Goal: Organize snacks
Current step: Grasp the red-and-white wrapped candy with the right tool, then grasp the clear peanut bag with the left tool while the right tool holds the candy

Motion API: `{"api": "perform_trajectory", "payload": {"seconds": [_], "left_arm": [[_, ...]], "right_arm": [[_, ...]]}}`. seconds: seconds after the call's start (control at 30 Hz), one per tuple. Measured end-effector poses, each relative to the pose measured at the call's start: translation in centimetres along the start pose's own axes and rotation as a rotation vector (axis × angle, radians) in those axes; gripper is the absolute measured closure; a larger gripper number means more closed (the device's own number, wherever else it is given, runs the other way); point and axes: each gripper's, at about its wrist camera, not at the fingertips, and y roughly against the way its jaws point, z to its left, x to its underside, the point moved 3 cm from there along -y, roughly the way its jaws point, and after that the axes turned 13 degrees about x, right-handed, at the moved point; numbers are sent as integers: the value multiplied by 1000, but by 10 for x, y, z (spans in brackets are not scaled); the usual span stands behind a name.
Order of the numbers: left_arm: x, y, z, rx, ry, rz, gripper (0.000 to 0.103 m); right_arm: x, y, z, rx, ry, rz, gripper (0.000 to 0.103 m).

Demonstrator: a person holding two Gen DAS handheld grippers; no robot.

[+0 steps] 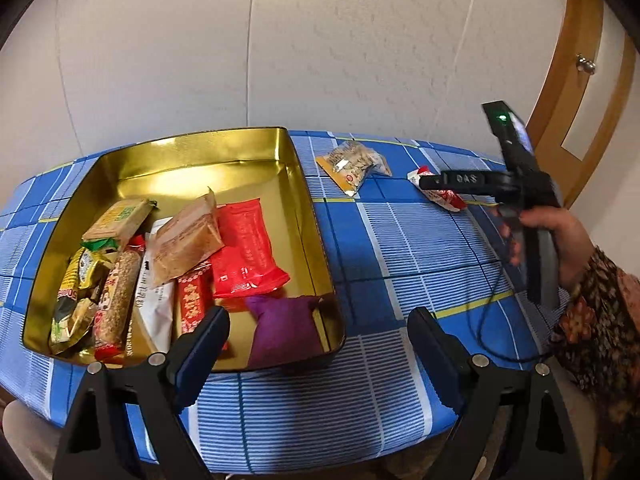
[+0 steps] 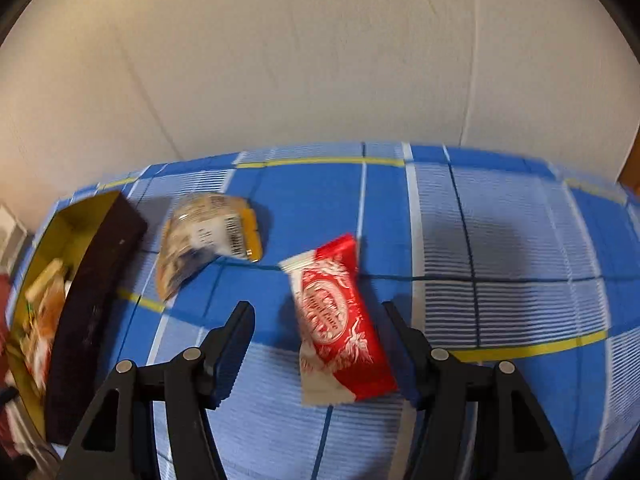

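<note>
On the blue plaid tablecloth (image 2: 520, 216), right of the gold-lined rectangular metal tin (image 1: 192, 148) crowded with wrapped snacks along its near and left side, far half bare. Between the spread, empty fingers of the right gripper (image 2: 320, 312): a red-and-white foil snack packet (image 2: 340, 320), touching neither pad. Just beyond, a clear-and-yellow bag of nuts (image 2: 208, 236), close to the tin's dark outer wall. Left gripper (image 1: 320, 324) wide apart over the tin's near right corner, gripping nothing. Behind, a pale textured wall (image 1: 320, 40); at right, a wooden door frame (image 1: 576, 80)

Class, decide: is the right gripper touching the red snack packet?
Apart. Right wrist view: right gripper open, blue cloth visible between both fingers and red snack packet.
</note>
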Motion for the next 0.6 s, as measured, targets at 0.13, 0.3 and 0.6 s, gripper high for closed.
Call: {"api": "perform_trajectory", "payload": {"seconds": [0.13, 0.3, 0.6], "left_arm": [[-6, -5, -6, 0, -14, -2, 12], [-17, -7, -13, -17, -44, -8, 12], [-61, -38, -24, -33, -68, 36, 12]], "right_arm": [[-5, -11, 0, 44, -11, 4, 39], [-5, -12, -8, 46, -44, 34, 68], [18, 6, -31, 109, -137, 90, 71]]}}
